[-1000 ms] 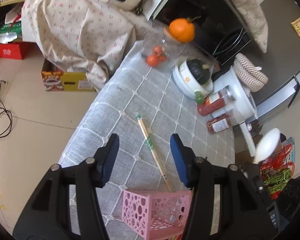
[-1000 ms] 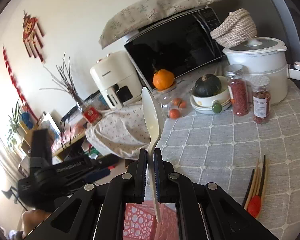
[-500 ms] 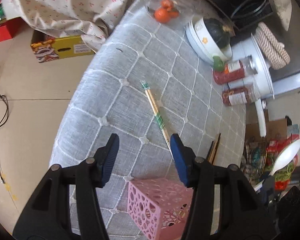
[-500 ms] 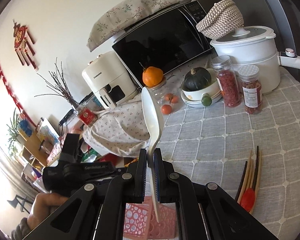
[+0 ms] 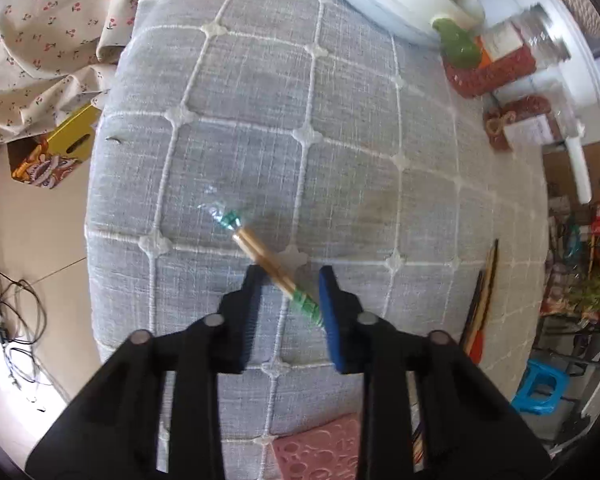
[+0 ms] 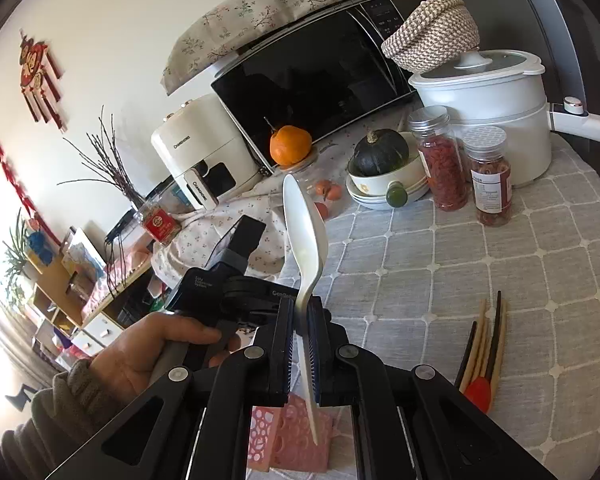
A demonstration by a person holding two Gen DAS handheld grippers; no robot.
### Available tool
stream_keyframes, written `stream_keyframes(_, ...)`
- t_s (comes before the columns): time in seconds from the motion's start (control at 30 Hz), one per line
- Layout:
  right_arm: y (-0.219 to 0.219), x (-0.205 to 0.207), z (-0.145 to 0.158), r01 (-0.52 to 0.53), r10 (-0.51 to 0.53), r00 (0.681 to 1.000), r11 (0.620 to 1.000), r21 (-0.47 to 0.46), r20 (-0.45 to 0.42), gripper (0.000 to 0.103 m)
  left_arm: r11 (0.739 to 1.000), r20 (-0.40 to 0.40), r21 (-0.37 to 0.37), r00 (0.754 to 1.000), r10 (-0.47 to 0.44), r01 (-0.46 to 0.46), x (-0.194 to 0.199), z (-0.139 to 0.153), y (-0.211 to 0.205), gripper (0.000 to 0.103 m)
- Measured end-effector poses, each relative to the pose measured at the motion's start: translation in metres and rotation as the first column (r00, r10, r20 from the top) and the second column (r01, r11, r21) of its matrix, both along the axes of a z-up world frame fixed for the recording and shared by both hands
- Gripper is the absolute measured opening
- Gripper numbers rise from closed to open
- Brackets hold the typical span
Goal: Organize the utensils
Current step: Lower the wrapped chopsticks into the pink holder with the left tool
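Broadly: grey quilted tablecloth [image 5: 340, 120] covers table. Pink perforated basket [image 6: 292, 436] at near edge, under right gripper [image 6: 300, 344]; jaws pinch white spoon [image 6: 306, 236] by handle, bowl up, handle tip over basket. Left gripper [image 5: 290, 280] low over cloth, jaws spread either side of bamboo chopsticks [image 5: 266, 258] lying flat. More chopsticks [image 6: 486, 340] to the right.

Bench [image 6: 540, 280] covered by a grey quilted cloth with a white grid. Lying on it: a pair of bamboo chopsticks [image 5: 266, 258] with green bands at centre; a bundle of dark and pale chopsticks [image 6: 486, 344] at near right; a pink perforated basket [image 6: 292, 438] at the near edge; two spice jars [image 6: 492, 176], stacked bowls [image 6: 384, 194] and a white pot [image 6: 496, 112] at far right.
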State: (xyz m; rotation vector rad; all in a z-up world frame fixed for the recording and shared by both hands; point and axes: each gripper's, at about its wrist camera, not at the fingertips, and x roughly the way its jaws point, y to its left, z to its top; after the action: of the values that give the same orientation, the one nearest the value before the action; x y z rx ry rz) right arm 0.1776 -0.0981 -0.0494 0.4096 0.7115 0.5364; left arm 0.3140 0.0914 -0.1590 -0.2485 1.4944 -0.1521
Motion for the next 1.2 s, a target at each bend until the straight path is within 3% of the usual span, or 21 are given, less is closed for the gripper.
stream_keyframes(0.13, 0.003, 0.002, -0.001, -0.009, 0.009, 1.000, 1.000, -0.001, -0.004, 0.007, 1.000, -0.012, -0.014, 1.000, 0.008, -0.008, 0.000, -0.004, 0.005, 0.018)
stream_keyframes(0.23, 0.003, 0.003, -0.005, -0.009, 0.009, 1.000, 1.000, 0.003, -0.018, 0.007, 1.000, 0.019, 0.016, 1.000, 0.022, -0.022, 0.001, 0.002, 0.005, 0.000)
stream_keyframes(0.4, -0.001, 0.000, -0.001, -0.002, 0.002, 1.000, 1.000, 0.009, -0.006, 0.007, 0.999, 0.098, 0.038, 0.995, 0.003, -0.006, -0.004, 0.011, 0.002, 0.000)
stream_keyframes(0.47, -0.003, 0.001, 0.000, 0.003, -0.003, 1.000, 1.000, 0.015, -0.008, 0.007, 0.999, 0.078, 0.050, 0.997, 0.007, -0.011, -0.005, 0.008, 0.004, 0.000)
stream_keyframes(0.57, -0.004, 0.001, -0.002, 0.001, -0.001, 1.000, 1.000, 0.018, -0.020, 0.007, 0.999, -0.004, 0.010, 0.999, 0.034, -0.034, -0.004, 0.001, 0.009, 0.001)
stream_keyframes(0.63, -0.003, 0.000, -0.001, -0.004, 0.004, 1.000, 1.000, 0.017, -0.015, 0.007, 0.999, -0.053, 0.025, 0.998, 0.026, -0.025, -0.002, -0.003, 0.009, 0.011)
stream_keyframes(0.7, -0.002, 0.000, 0.001, -0.006, 0.006, 1.000, 1.000, 0.017, -0.009, 0.007, 0.999, -0.087, 0.051, 0.996, 0.018, -0.014, 0.004, -0.005, 0.005, 0.041)
stream_keyframes(0.8, -0.002, 0.000, 0.000, -0.006, 0.006, 1.000, 1.000, 0.015, -0.009, 0.007, 0.997, -0.095, 0.072, 0.995, 0.008, -0.002, 0.008, -0.007, -0.003, 0.051)
stream_keyframes(0.9, -0.005, 0.002, 0.000, -0.002, 0.002, 1.000, 1.000, 0.028, -0.017, 0.007, 0.994, -0.076, 0.107, 0.997, -0.008, 0.016, 0.014, -0.004, -0.014, 0.052)
stream_keyframes(0.93, -0.006, 0.003, 0.000, 0.001, -0.001, 1.000, 0.999, 0.032, -0.018, 0.007, 0.992, -0.060, 0.125, 0.998, -0.003, 0.010, 0.014, -0.001, -0.014, 0.049)
stream_keyframes(0.97, -0.007, 0.003, 0.000, 0.003, -0.002, 1.000, 0.999, 0.036, -0.019, 0.007, 0.989, -0.041, 0.150, 0.999, 0.004, 0.002, 0.014, 0.001, -0.014, 0.026)
stream_keyframes(1.0, -0.008, 0.004, 0.000, 0.005, -0.004, 1.000, 0.999, 0.041, -0.021, 0.007, 0.986, -0.024, 0.168, 1.000, 0.008, -0.004, 0.014, 0.002, -0.013, 0.016)
stream_keyframes(1.13, -0.011, 0.005, 0.000, 0.011, -0.009, 1.000, 0.999, 0.052, -0.028, 0.007, 0.993, 0.012, 0.115, 1.000, 0.024, -0.025, 0.010, 0.002, -0.007, 0.015)
stream_keyframes(1.2, -0.012, 0.005, 0.000, 0.013, -0.012, 1.000, 0.998, 0.058, -0.027, 0.007, 0.996, 0.038, 0.084, 0.999, 0.037, -0.040, 0.008, 0.007, -0.002, 0.009)
